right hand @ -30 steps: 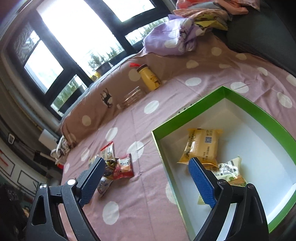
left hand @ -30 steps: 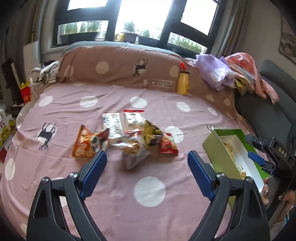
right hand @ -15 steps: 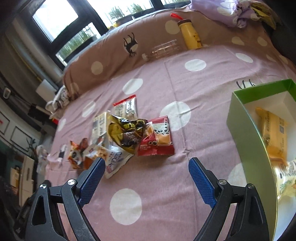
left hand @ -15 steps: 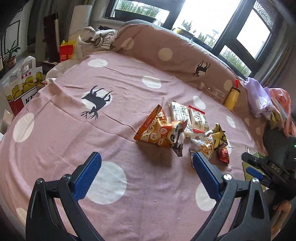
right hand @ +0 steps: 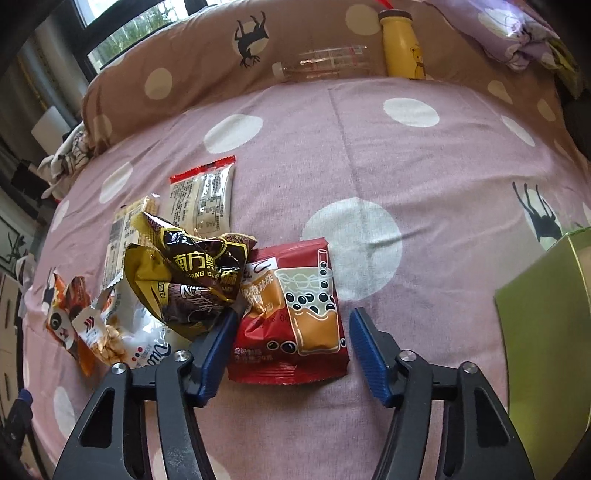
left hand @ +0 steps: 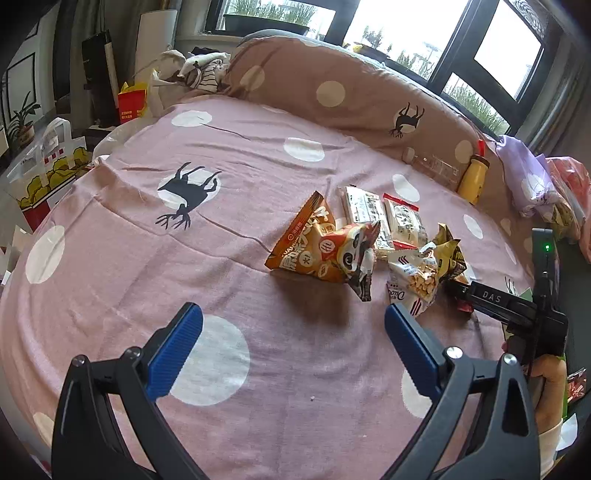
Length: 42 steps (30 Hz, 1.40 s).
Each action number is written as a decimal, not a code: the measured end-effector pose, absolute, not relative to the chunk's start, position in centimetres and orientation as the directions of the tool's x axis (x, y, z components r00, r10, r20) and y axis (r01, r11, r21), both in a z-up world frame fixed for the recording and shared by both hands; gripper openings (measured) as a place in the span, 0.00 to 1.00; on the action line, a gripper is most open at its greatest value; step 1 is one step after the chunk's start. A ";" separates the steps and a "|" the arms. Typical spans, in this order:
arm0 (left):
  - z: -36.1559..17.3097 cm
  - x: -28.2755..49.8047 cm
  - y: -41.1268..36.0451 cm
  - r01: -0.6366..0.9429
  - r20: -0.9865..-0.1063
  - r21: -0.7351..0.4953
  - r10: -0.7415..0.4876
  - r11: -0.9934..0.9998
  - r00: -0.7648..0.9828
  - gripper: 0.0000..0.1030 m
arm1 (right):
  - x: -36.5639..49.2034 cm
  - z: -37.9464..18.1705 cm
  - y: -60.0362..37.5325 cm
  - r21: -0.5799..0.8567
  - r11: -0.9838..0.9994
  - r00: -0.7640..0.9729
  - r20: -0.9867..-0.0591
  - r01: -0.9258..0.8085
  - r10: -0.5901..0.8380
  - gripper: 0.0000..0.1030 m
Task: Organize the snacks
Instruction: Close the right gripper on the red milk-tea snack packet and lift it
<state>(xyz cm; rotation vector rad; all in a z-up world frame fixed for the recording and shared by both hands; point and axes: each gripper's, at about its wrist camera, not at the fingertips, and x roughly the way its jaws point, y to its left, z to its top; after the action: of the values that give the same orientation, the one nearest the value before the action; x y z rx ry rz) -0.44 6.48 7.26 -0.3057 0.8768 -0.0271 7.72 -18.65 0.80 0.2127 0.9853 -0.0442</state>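
Observation:
Several snack packets lie in a heap on the pink dotted bedspread (right hand: 369, 147). My right gripper (right hand: 293, 317) hangs low over a red bubble-tea packet (right hand: 295, 273), which lies between its blue pads. Its jaws are closing; the left pad touches the packet's edge and the right pad stands a little clear. A crumpled gold-and-brown packet (right hand: 188, 277) overlaps the red one on the left. My left gripper (left hand: 291, 312) is wide open above bare bedspread, short of an orange triangular packet (left hand: 314, 247) and a white nut packet (left hand: 413, 277).
The green box (right hand: 546, 325) stands at the right edge. A yellow bottle (right hand: 402, 48) and a clear plastic bottle (right hand: 321, 62) lie against the brown pillow (right hand: 207, 55). Purple cloth (right hand: 517, 33) sits at the far right; paper bags (left hand: 48, 173) stand beside the bed.
My right gripper swung from over the green box to the snack heap, sank, and narrowed its jaws around the red packet. My left gripper swung left, dropped lower and opened slightly wider.

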 end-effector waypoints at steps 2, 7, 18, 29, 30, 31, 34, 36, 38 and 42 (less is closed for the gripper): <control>7.1 -0.4 6.1 -0.094 -0.759 -0.268 -0.150 0.959 0.633 0.97 | 7.0 0.9 -18.8 0.173 0.977 0.558 -0.827 0.128 0.074 0.55; 6.7 -0.3 5.4 -0.080 -0.773 -0.256 -0.154 0.963 0.615 0.97 | 3.5 2.2 -18.2 0.240 0.963 0.571 -0.810 0.121 0.130 0.55; 6.0 -0.2 4.4 -0.064 -0.800 -0.239 -0.159 0.969 0.578 0.96 | -1.6 2.2 -13.1 0.312 0.950 0.526 -0.804 -0.028 0.279 0.32; 5.5 -0.8 1.1 0.055 -0.796 -0.376 -0.353 0.925 0.491 0.80 | -1.4 3.1 -19.0 0.467 0.882 0.562 -0.746 0.058 0.358 0.63; 5.4 -0.9 0.5 0.072 -0.797 -0.386 -0.372 0.920 0.477 0.78 | -1.3 2.9 -19.3 0.488 0.870 0.558 -0.740 0.063 0.375 0.63; 5.2 -1.0 -0.3 0.092 -0.797 -0.394 -0.390 0.914 0.461 0.75 | -1.1 2.7 -19.6 0.510 0.858 0.552 -0.735 0.067 0.394 0.63; 4.7 -1.4 -2.2 0.136 -0.797 -0.414 -0.430 0.900 0.425 0.65 | -0.5 1.9 -19.4 0.539 0.841 0.522 -0.734 0.058 0.434 0.63; 4.4 -1.6 -3.2 0.159 -0.798 -0.418 -0.445 0.895 0.407 0.63 | -0.2 1.4 -19.0 0.541 0.840 0.503 -0.741 0.052 0.446 0.63; 4.1 -1.8 -4.1 0.180 -0.800 -0.412 -0.449 0.893 0.397 0.55 | 0.2 0.9 -18.5 0.547 0.836 0.483 -0.745 0.050 0.459 0.63; 3.4 -1.6 -4.9 0.191 -0.806 -0.416 -0.458 0.889 0.374 0.53 | 0.5 0.3 -17.9 0.558 0.829 0.462 -0.745 0.037 0.480 0.63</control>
<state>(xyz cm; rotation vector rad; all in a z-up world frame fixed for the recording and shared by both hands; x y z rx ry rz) -1.64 -4.87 3.41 -0.2715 1.1144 -0.4223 0.50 -17.93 0.27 0.5519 1.0677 0.2899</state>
